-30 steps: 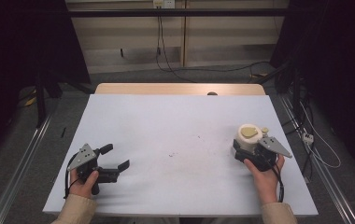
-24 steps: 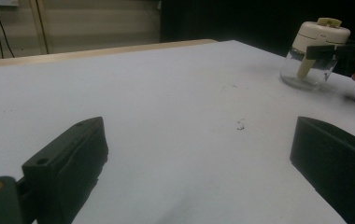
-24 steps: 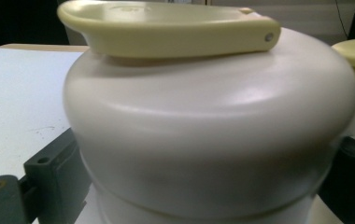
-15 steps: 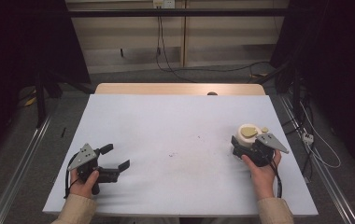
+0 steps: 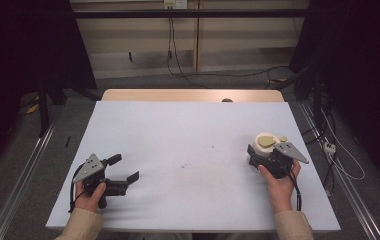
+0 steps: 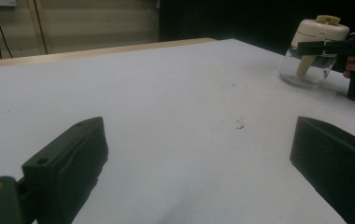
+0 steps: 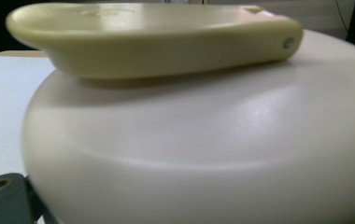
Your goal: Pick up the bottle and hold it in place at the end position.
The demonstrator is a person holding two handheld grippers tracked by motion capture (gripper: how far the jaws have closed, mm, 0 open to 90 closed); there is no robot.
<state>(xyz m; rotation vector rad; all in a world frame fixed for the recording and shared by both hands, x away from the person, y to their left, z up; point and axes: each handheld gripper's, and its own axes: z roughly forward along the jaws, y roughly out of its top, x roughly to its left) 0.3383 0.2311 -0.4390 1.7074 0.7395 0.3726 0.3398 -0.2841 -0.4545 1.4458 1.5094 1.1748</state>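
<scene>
A small clear container [image 5: 264, 146] with a cream lid and a pale yellow-green flap on top stands at the right of the white table [image 5: 193, 135]. My right gripper [image 5: 257, 156] is shut on it, jaws around its body just under the lid. The left gripper view has the container [image 6: 312, 51] far right, its base low at the table surface. Up close, the cream lid [image 7: 203, 154] and flap [image 7: 147, 37] block the right gripper view. My left gripper [image 5: 124, 168] rests at the table's front left, open, with nothing between its jaws [image 6: 199, 158].
A wooden strip [image 5: 188, 95] runs along the table's far edge, with a small dark object [image 5: 227, 100] on it. Metal rails and cables lie on the floor to either side. A few dark specks [image 6: 239, 123] mark the table's middle.
My right gripper has carried the container a little farther from the person. The left gripper has stayed where it was.
</scene>
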